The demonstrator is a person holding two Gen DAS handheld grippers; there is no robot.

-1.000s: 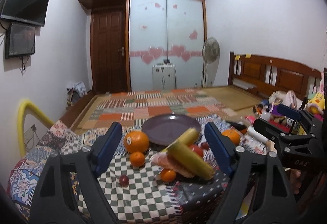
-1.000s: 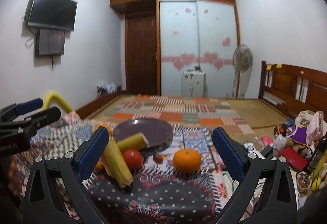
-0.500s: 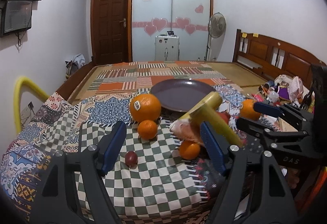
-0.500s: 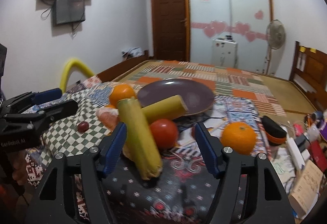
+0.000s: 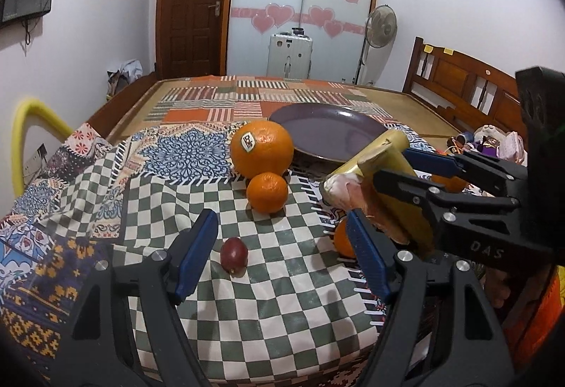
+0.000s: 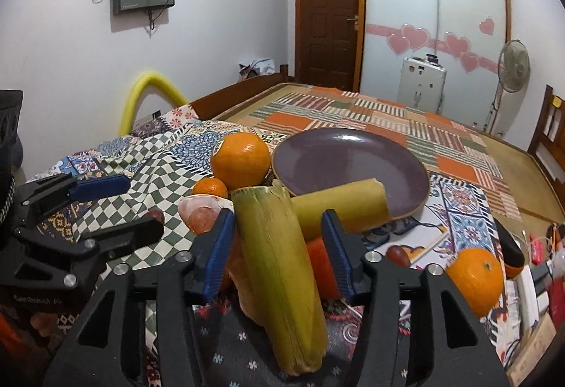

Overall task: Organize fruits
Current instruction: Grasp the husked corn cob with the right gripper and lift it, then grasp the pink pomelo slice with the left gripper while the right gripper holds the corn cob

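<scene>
A purple plate (image 5: pixel 328 136) (image 6: pixel 349 168) lies at the back of the patchwork table. A big orange (image 5: pixel 262 148) (image 6: pixel 240 159), a small mandarin (image 5: pixel 266 192) and a small dark red fruit (image 5: pixel 233 254) lie in front of my open left gripper (image 5: pixel 282 258); the red fruit sits between its fingers. My right gripper (image 6: pixel 277 247) is open, its fingers on either side of a yellow-green corn cob (image 6: pixel 279 267), not clamped. A second cob (image 6: pixel 339 210) leans on the plate. A pink peach-like fruit (image 6: pixel 201 214), a tomato (image 6: pixel 319 260) and another orange (image 6: pixel 475 275) lie nearby.
Another mandarin (image 5: pixel 344 240) lies under the cobs. A small dark fruit (image 6: pixel 399 254) lies right of the tomato. Clutter of bottles and boxes (image 6: pixel 533 284) sits off the table's right edge. A yellow foam arch (image 5: pixel 24 136) stands at the left. A bed lies behind the table.
Both grippers have moved forward and down toward the fruit. The right gripper now straddles the corn cob; the left gripper has closed in around the small red fruit.
</scene>
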